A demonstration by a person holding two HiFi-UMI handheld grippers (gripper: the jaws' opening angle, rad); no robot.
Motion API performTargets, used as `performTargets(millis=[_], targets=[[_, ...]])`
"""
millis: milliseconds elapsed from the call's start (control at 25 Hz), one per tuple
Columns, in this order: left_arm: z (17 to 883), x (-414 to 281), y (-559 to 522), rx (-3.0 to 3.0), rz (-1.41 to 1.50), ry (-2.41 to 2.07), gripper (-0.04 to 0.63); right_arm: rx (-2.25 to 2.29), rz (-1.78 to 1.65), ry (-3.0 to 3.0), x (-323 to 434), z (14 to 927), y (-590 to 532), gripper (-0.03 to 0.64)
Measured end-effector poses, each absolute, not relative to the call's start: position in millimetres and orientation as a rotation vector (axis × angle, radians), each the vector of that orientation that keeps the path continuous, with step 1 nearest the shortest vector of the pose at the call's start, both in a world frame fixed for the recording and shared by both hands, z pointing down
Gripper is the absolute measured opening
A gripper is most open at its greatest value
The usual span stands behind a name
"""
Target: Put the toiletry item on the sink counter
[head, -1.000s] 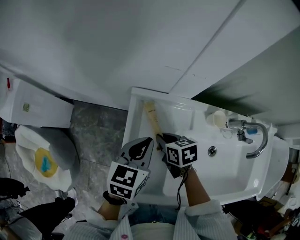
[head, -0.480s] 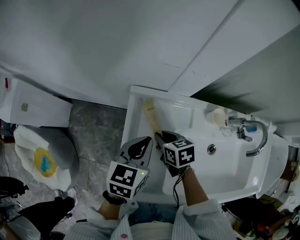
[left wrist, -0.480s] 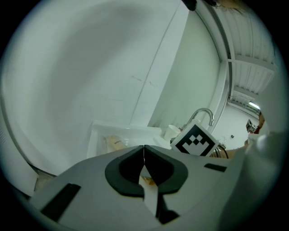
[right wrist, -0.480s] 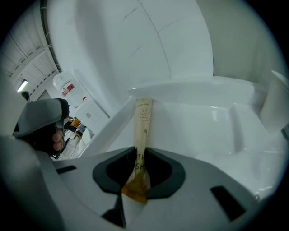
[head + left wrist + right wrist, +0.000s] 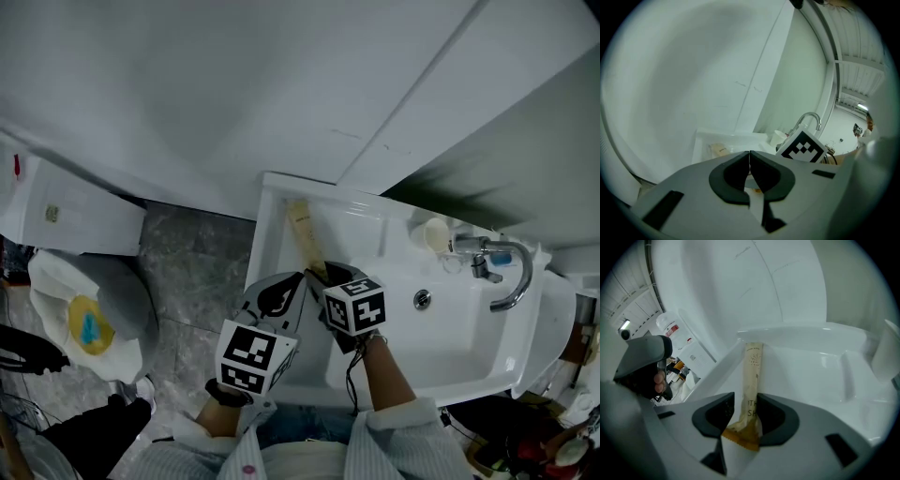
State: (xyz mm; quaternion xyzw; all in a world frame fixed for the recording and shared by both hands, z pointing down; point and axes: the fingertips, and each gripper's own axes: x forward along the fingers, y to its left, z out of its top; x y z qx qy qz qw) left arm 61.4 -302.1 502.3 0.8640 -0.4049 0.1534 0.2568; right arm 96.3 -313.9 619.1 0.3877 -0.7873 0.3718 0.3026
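Left of the faucet [image 5: 483, 267], the sachet [image 5: 753, 366] is lying on the sink counter [image 5: 272, 244], its tail between the jaws of the right gripper [image 5: 745, 401], which have just been opening and are standing off it, so a snagging withdrawal is risking dragging it into the basin [image 5: 450, 337], while the left gripper [image 5: 749, 161] is idling closed and empty.

Left gripper [image 5: 301, 279] and right gripper [image 5: 320, 273]: pale grey plastic shells with dark grey curved pads [image 5: 774, 414] at the tips and dark rectangular slots [image 5: 839, 448] set into the shell. Each carries a white cube [image 5: 251, 359] printed with black square markers. A thin black cable [image 5: 353, 380] leaves the right gripper. Sleeves [image 5: 405, 433] are light and finely striped. There is a black strap [image 5: 221, 397] at the left wrist.
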Motion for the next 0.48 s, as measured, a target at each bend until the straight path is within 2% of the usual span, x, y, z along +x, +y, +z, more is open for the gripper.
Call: performTargets(millis=[480], targets=[[482.9, 60.7, -296.8, 2.393, 0.4, -1.111, 0.017, 1.105, 0.967, -2.107, 106.6, 596.1, -316.6, 0.17]])
